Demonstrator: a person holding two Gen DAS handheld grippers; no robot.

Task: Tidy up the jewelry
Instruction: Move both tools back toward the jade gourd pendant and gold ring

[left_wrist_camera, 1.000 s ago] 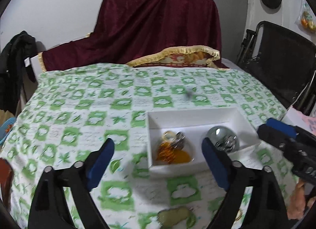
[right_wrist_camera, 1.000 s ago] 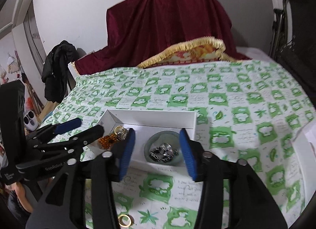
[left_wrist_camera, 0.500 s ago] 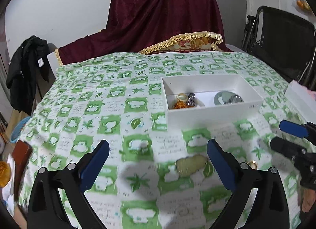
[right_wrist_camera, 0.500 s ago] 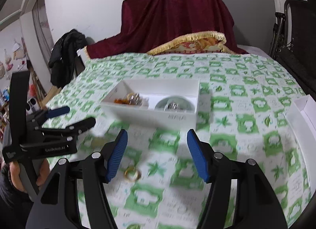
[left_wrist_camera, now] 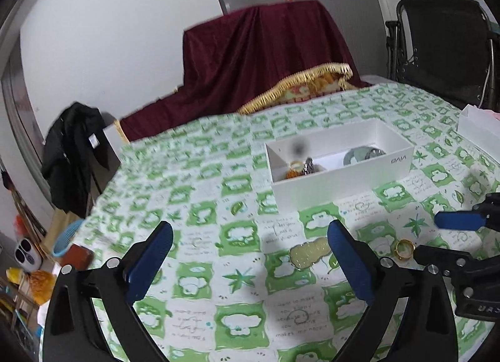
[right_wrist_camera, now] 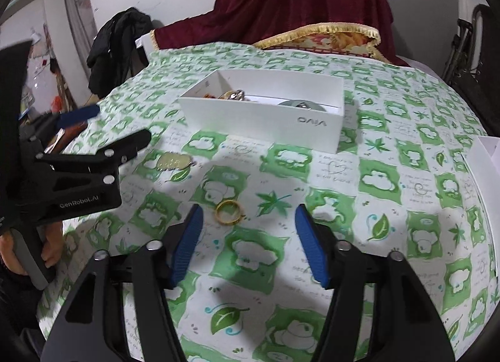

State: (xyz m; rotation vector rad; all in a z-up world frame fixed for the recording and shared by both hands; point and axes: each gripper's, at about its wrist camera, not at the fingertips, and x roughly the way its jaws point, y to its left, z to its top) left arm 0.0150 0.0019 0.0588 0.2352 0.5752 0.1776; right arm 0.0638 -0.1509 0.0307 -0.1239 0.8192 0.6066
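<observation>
The right gripper (right_wrist_camera: 248,237) hangs over the tablecloth (right_wrist_camera: 390,205), its 2 fingers parted and just narrowing, nothing between them. A gold ring (right_wrist_camera: 228,212) lies just past its left fingertip. The left gripper (left_wrist_camera: 250,262) is spread wide and empty; a pale pendant (left_wrist_camera: 309,252) lies just inside its right finger. Farther off, the white box (right_wrist_camera: 265,118) hides most of its jewelry behind its near wall.
</observation>
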